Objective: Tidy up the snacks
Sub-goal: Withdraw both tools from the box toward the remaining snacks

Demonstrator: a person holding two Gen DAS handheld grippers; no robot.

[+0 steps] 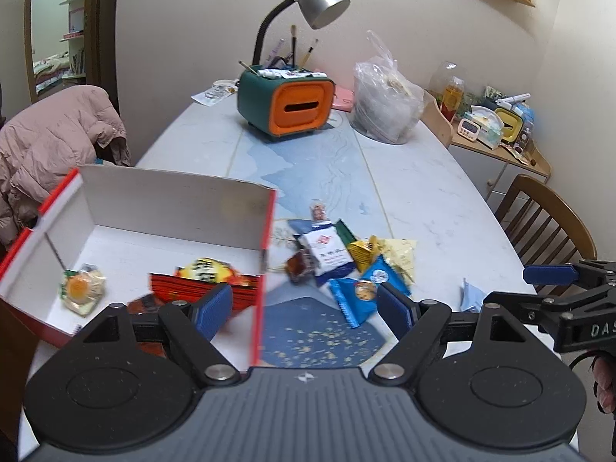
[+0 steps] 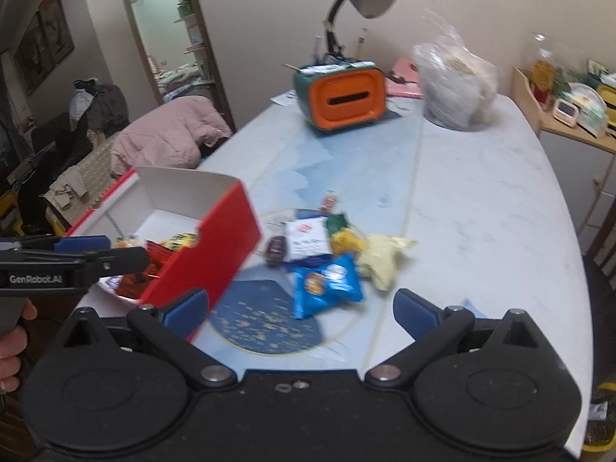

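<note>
A red box point(image 1: 265, 215) with a white inside stands at the table's near left; a red packet point(image 1: 204, 288) and a clear-wrapped yellow sweet point(image 1: 81, 288) lie in it. Right of the box point(image 2: 227, 238) is a pile of snacks: a white packet point(image 1: 325, 250), blue packets point(image 1: 356, 296) point(image 2: 327, 281), a yellow one point(image 1: 364, 254), a pale yellow bag point(image 2: 381, 258) and a dark sweet point(image 2: 275, 250). My left gripper point(image 1: 306, 308) hangs open over the box's right wall, nothing between its fingers. My right gripper point(image 2: 302, 310) is open just short of the blue packet, holding nothing.
At the back stand an orange and green tissue box point(image 1: 292, 106) with pens, a grey desk lamp point(image 1: 319, 0) and a clear plastic bag point(image 1: 385, 107). A small packet point(image 1: 318, 211) lies alone. A pink jacket point(image 1: 57, 134) drapes a chair left; a wooden chair point(image 1: 546, 223) is right.
</note>
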